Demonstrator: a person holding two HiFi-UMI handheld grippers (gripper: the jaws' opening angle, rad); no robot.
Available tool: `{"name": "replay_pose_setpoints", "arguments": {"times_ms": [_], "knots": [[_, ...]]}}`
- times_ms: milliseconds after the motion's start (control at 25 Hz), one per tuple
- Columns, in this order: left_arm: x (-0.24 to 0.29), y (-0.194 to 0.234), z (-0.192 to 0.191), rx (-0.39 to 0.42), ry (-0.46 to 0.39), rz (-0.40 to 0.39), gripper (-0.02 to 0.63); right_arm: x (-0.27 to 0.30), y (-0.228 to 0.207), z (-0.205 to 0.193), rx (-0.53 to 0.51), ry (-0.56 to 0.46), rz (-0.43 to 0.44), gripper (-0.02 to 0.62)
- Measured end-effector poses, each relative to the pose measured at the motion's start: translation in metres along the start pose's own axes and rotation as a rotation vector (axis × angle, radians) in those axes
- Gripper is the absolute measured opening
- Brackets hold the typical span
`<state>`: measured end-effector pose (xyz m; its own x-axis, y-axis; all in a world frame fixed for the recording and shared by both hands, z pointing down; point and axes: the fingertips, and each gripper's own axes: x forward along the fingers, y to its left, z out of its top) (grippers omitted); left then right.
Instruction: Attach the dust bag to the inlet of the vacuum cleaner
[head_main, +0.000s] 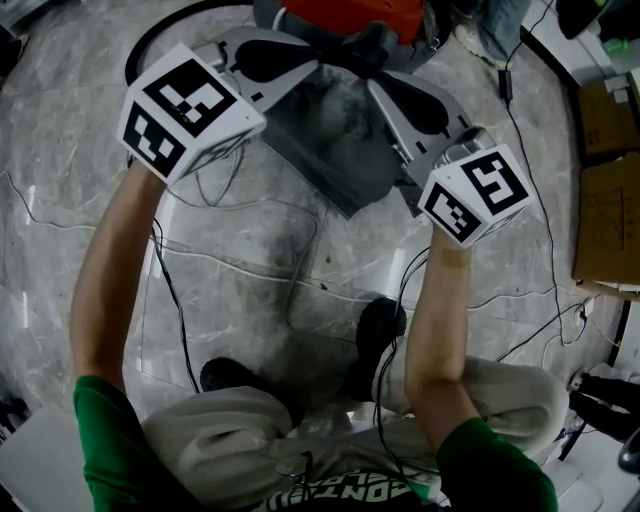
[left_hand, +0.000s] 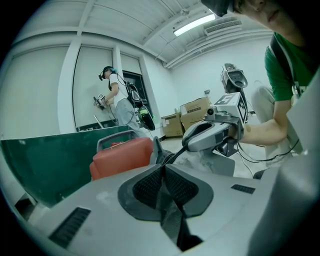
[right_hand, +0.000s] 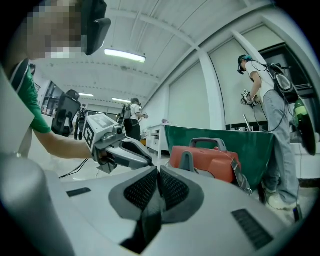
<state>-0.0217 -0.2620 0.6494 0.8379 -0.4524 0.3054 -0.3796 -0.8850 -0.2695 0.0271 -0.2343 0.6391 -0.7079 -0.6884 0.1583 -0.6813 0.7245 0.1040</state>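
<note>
The grey dust bag (head_main: 330, 150) hangs over the marble floor between my two grippers. Its dark top edge runs from one pair of fingertips to the other. Just beyond the fingertips stands the red-orange vacuum cleaner (head_main: 350, 15) (left_hand: 122, 155) (right_hand: 210, 162). My left gripper (head_main: 335, 55) (left_hand: 162, 172) reaches in from the left, shut on the bag's top edge. From the right comes my right gripper (head_main: 380, 70) (right_hand: 159, 175), shut on the same edge. Each gripper view shows the other gripper close by, tip to tip. The vacuum's inlet is hidden.
Loose cables (head_main: 250, 260) cross the floor under my arms. Cardboard boxes (head_main: 610, 200) sit at the right edge. A green board (right_hand: 240, 137) stands behind the vacuum. Another person (left_hand: 117, 100) stands by the far wall. My black shoes (head_main: 380, 330) are below the bag.
</note>
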Motion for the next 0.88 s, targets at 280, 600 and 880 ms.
{"name": "replay_pose_setpoints", "arguments": {"times_ms": [280,600,880], "knots": [[0.01,0.001,0.003,0.027,-0.015,-0.002,0.025,-0.003,-0.009,-0.003,0.04,-0.034,-0.008,0.026],[0.016,0.011,0.001,0.009,-0.038,0.031,0.026,0.004,-0.02,-0.002,0.063,-0.057,0.024,0.026],[0.021,0.016,0.001,0.011,-0.042,0.055,0.025,0.009,-0.027,-0.001,0.061,-0.063,0.062,0.028]]}}
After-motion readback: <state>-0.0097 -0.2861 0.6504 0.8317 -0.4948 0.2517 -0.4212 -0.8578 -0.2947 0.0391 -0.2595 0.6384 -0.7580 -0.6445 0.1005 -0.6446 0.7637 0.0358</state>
